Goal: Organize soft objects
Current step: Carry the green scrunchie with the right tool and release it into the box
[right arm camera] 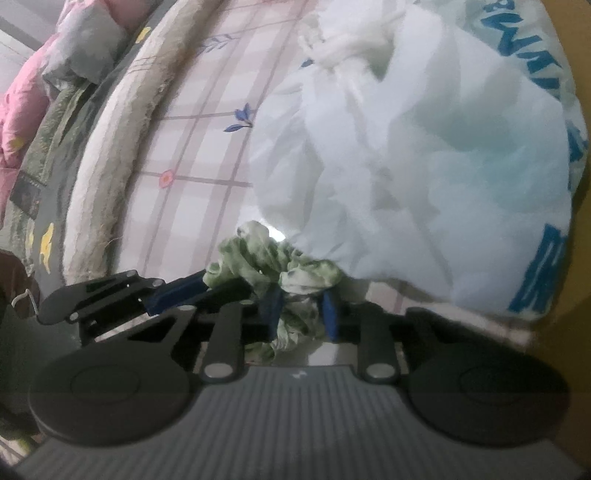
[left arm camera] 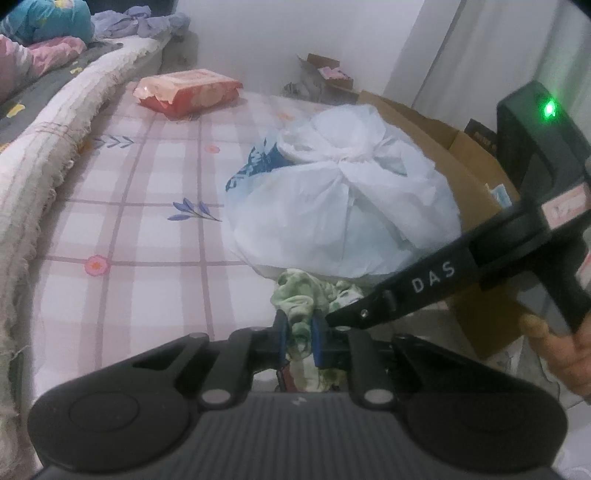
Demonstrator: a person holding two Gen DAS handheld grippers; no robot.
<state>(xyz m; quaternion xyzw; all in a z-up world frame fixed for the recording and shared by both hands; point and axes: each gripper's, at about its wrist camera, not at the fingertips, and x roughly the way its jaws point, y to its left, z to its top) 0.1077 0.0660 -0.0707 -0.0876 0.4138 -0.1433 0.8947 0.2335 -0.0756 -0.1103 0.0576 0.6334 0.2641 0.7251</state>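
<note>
A crumpled green-and-white cloth lies at the near edge of the checked bedsheet, against a knotted white plastic bag. My left gripper is shut on the cloth, with its blue pads pressing a fold from both sides. My right gripper comes in from the right and meets the same cloth. In the right wrist view, the right gripper is shut on another bunch of the cloth. The left gripper grips it from the left.
A red pack of wipes lies at the far end of the sheet. A rolled quilt edge runs along the left. An open cardboard box stands to the right behind the bag. Bedding is piled at top left.
</note>
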